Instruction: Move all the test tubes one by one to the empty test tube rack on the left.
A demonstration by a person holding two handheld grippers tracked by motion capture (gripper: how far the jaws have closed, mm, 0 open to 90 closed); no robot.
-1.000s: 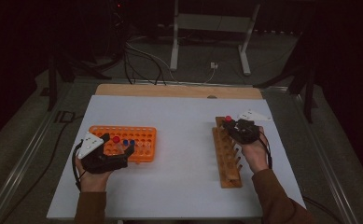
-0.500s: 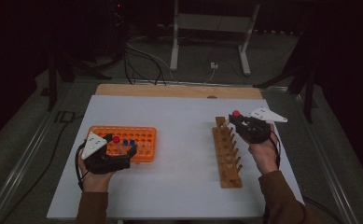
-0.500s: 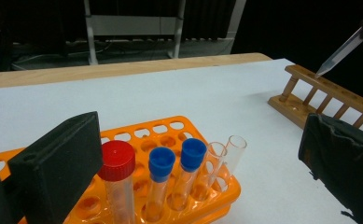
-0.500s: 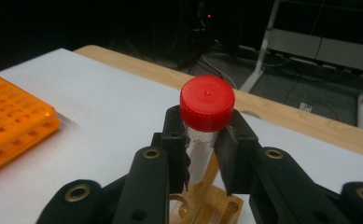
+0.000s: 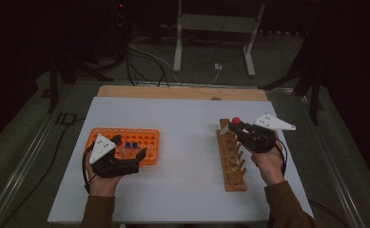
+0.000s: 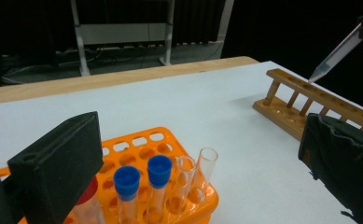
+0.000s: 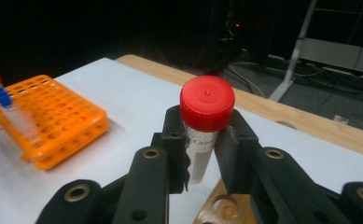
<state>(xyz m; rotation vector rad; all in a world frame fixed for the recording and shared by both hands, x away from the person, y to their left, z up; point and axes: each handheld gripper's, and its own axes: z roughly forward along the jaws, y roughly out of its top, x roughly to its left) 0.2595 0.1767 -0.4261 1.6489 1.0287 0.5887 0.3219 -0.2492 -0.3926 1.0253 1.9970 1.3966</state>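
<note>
My right gripper (image 5: 236, 128) is shut on a clear tube with a red cap (image 7: 206, 103), held upright just above the far end of the wooden tube rack (image 5: 231, 156). In the left gripper view the tube's pointed tip (image 6: 320, 73) hangs just over the wooden tube rack (image 6: 305, 100). My left gripper (image 5: 129, 147) stands open at the near edge of the orange tube rack (image 5: 147, 137). Between its wide jaws I see two blue-capped tubes (image 6: 142, 179), two uncapped tubes (image 6: 202, 170) and a red-capped tube (image 6: 87, 196) standing in the orange tube rack (image 6: 170, 144).
A white sheet (image 5: 182, 142) covers the table, with a strip of bare wood (image 5: 173, 91) along the far edge. Beyond it stand a metal frame (image 5: 211, 28) and loose cables (image 5: 144, 57) on a dark floor. White sheet lies bare between the two racks.
My right gripper has risen a little and shifted right with the red-capped tube in it. My left gripper has stayed by the orange rack.
</note>
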